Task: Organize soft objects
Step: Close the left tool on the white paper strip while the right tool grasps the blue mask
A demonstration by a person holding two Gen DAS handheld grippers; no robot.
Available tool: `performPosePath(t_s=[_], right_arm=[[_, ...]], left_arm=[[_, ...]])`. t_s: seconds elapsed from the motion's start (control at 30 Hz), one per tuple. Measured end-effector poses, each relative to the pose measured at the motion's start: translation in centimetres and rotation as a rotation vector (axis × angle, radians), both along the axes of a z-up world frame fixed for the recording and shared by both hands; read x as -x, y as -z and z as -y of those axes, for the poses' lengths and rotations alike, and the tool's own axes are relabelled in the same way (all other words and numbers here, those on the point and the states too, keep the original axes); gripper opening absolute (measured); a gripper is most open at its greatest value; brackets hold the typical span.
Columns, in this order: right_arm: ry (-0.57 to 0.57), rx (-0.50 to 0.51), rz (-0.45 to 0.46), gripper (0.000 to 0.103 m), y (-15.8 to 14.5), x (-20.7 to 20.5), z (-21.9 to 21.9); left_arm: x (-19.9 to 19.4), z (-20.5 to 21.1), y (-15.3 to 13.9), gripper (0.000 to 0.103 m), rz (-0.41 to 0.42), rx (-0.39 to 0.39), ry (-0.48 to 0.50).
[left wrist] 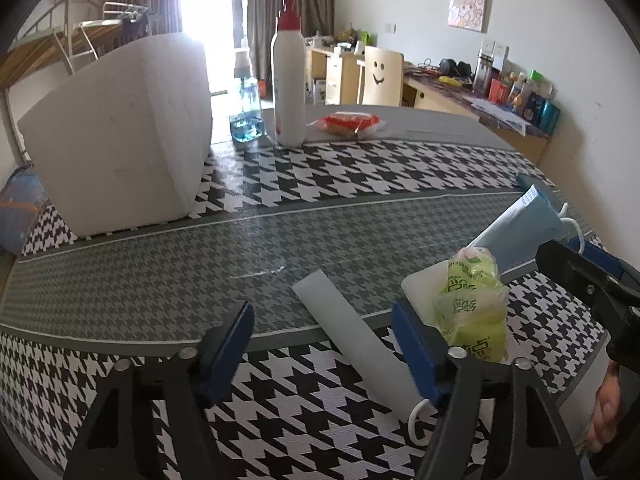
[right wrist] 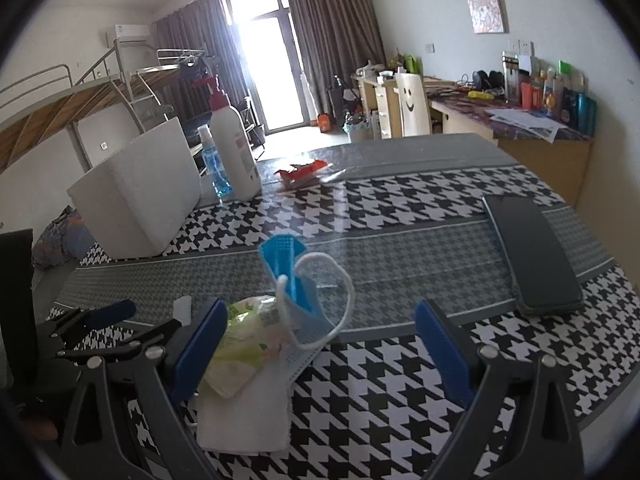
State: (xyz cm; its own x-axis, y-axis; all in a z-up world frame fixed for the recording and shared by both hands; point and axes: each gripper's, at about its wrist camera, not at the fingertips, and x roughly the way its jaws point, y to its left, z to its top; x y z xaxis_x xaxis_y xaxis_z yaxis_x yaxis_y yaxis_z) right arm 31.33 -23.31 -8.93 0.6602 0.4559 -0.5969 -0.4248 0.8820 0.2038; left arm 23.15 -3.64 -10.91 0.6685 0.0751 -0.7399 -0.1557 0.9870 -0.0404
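Both grippers, left gripper (left wrist: 324,350) and right gripper (right wrist: 320,344), have wide jaws holding nothing above the face mask (right wrist: 298,300) and green packet (left wrist: 474,300) on the desk (left wrist: 320,172).

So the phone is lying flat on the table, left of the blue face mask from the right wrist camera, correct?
Not quite. In the right wrist view the phone lies flat on the table, but to the right of the blue face mask, not left.

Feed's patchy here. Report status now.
Left hand-held gripper open over white strip. Right hand-held gripper open around blue mask. Green packet alongside.
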Motion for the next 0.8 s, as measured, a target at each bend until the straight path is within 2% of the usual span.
performPosePath(t_s=[0.17, 0.23, 0.37, 0.67, 0.73, 0.8], right_arm=[[-0.016, -0.004, -0.007, 0.097, 0.2, -0.5, 0.2], [-0.021, -0.008, -0.010, 0.097, 0.3, -0.7, 0.2], [-0.034, -0.015, -0.022, 0.097, 0.7, -1.0, 0.3], [-0.057, -0.018, -0.020, 0.097, 0.8, -1.1, 0.2], [-0.056, -0.017, -0.026, 0.097, 0.9, -1.3, 0.3], [-0.058, -0.017, -0.029, 0.097, 1.0, -1.5, 0.3]], left_arm=[[-0.5, 0.8, 0.4, 0.053, -0.031, -0.005, 0.001], [-0.7, 0.9, 0.5, 0.043, -0.050, -0.001, -0.001], [-1.0, 1.1, 1.1, 0.040, -0.085, 0.018, -0.007], [-1.3, 1.3, 1.2, 0.040, -0.095, 0.050, -0.016], [-1.4, 1.4, 1.2, 0.029, -0.092, 0.046, -0.015], [-1.6, 1.2, 1.2, 0.025, -0.088, 0.064, -0.019]])
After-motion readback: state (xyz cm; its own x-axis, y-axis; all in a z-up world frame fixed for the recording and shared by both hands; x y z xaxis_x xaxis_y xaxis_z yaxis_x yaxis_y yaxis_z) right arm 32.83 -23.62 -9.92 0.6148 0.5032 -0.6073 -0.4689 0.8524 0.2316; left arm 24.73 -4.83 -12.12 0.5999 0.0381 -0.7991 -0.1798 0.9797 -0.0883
